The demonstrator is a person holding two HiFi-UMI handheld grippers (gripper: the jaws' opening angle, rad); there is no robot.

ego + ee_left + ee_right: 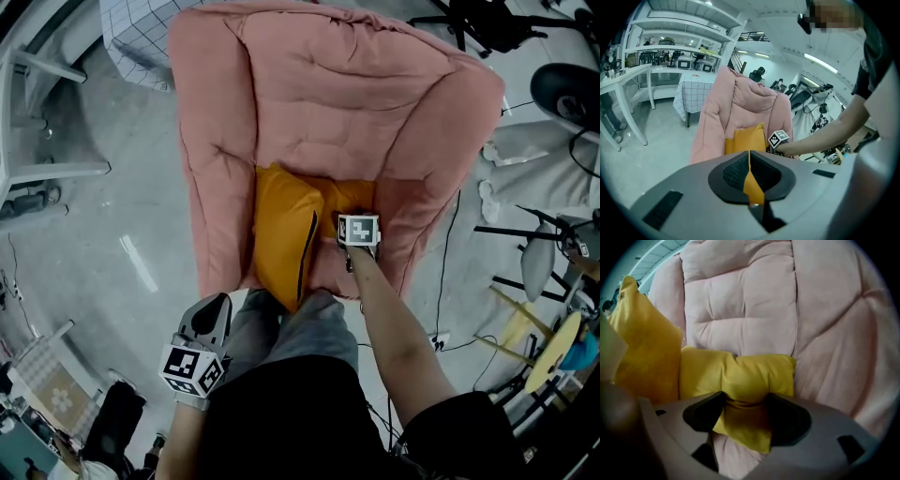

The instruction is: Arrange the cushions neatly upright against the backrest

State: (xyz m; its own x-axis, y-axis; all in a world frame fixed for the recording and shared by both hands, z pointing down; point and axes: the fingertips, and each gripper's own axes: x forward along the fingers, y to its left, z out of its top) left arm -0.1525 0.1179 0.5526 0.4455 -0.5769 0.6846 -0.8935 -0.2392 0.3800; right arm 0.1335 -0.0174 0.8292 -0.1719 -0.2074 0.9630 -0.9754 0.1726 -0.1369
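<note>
A pink padded armchair fills the middle of the head view. Two orange-yellow cushions rest on its seat. The larger cushion stands on edge at the left, leaning on the armrest side. The smaller cushion lies low against the backrest. My right gripper reaches onto the seat and is shut on this smaller cushion, whose fabric bunches between the jaws. My left gripper hangs by the person's left thigh, shut and empty, pointing at the chair from a distance.
A table with a checked cloth stands behind the chair at the left, beside white shelving. Cables, tripod legs and stands crowd the floor to the right. The person's legs press against the seat front.
</note>
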